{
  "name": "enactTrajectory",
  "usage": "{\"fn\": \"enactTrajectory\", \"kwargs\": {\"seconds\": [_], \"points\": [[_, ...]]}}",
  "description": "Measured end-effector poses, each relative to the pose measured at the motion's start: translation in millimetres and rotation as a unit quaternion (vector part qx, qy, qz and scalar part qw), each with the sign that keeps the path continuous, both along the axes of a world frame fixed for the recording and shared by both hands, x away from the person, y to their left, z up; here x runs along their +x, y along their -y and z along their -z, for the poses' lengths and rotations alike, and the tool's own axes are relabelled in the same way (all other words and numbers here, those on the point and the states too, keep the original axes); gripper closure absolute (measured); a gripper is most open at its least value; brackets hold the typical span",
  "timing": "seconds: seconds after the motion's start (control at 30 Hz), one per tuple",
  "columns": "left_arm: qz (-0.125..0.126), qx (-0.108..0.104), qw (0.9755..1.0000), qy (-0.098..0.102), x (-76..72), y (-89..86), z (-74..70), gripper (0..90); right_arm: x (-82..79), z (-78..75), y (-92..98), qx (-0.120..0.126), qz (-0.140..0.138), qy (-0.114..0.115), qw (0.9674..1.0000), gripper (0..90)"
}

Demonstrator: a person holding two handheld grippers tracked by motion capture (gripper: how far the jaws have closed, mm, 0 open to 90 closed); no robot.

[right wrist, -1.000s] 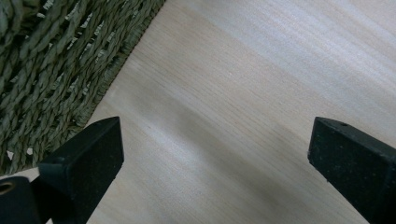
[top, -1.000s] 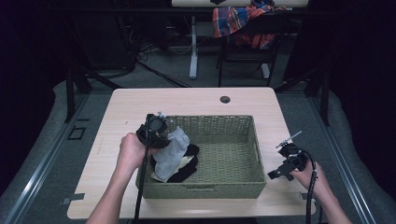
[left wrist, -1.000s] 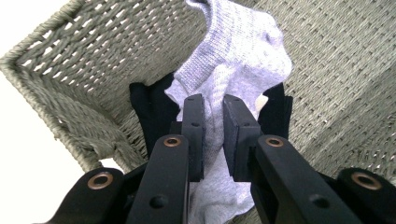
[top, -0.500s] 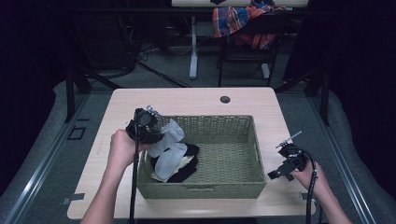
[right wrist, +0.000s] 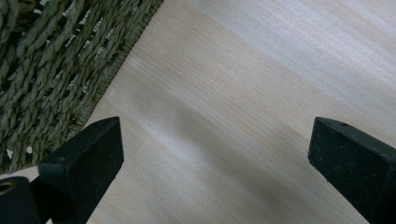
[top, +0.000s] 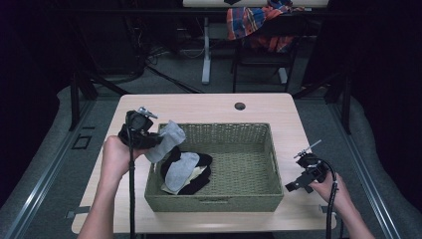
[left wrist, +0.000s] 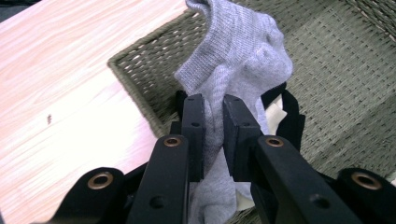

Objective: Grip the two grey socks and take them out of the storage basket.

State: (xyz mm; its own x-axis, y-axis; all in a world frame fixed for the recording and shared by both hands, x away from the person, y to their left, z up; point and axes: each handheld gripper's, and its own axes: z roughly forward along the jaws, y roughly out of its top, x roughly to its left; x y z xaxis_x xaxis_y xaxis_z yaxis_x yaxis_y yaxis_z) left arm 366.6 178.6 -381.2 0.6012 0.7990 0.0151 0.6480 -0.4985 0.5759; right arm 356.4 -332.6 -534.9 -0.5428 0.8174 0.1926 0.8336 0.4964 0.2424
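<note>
A green woven basket (top: 259, 194) sits in the middle of the light wooden table (top: 209, 107). My left gripper (top: 155, 140) is shut on a grey sock (top: 168, 139) and holds it over the basket's left rim. In the left gripper view the grey sock (left wrist: 243, 56) is pinched between the two black pads (left wrist: 194, 126), above the basket's corner (left wrist: 135, 70). Another grey sock (top: 180, 169) lies on black clothes (top: 196, 181) inside the basket at its left. My right gripper (top: 293, 185) rests low over the table right of the basket, open, with bare wood (right wrist: 224, 116) between its jaws.
A small dark hole (top: 240, 106) is in the table near its far edge. Behind the table stand a chair with a plaid cloth (top: 259, 20) and another table's legs. The basket's wall (right wrist: 51, 70) is close to my right gripper on its left.
My left gripper has lifted the grey sock up out of the basket and carried it left toward the rim. The right gripper has stayed where it was.
</note>
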Motion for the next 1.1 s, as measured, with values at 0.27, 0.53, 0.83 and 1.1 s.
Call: {"fn": "enactTrajectory", "kwargs": {"seconds": [0.27, 0.53, 0.83, 1.1], "points": [[-0.023, 0.002, 0.9997, 0.004, 0.1, -15.4, -1.4, 80.6, -1.8, 0.5, -0.5, 0.006, 0.011, 0.004, 0.9999, 3.1], [-0.045, -0.004, 0.9989, 0.012, -1.4, -34.5, -6.2, 80.6, -0.1, -0.9, 1.4, -0.005, -0.001, 0.000, 1.0000, 3.1], [-0.082, -0.024, 0.9962, 0.018, -3.9, -62.4, -8.0, 80.6, -1.8, -0.3, 0.1, -0.001, 0.012, 0.005, 0.9999, 3.1], [-0.105, -0.029, 0.9940, 0.009, -1.6, -79.5, 0.2, 80.6, -1.7, -0.2, 0.1, 0.003, 0.010, 0.006, 0.9999, 3.1]]}}
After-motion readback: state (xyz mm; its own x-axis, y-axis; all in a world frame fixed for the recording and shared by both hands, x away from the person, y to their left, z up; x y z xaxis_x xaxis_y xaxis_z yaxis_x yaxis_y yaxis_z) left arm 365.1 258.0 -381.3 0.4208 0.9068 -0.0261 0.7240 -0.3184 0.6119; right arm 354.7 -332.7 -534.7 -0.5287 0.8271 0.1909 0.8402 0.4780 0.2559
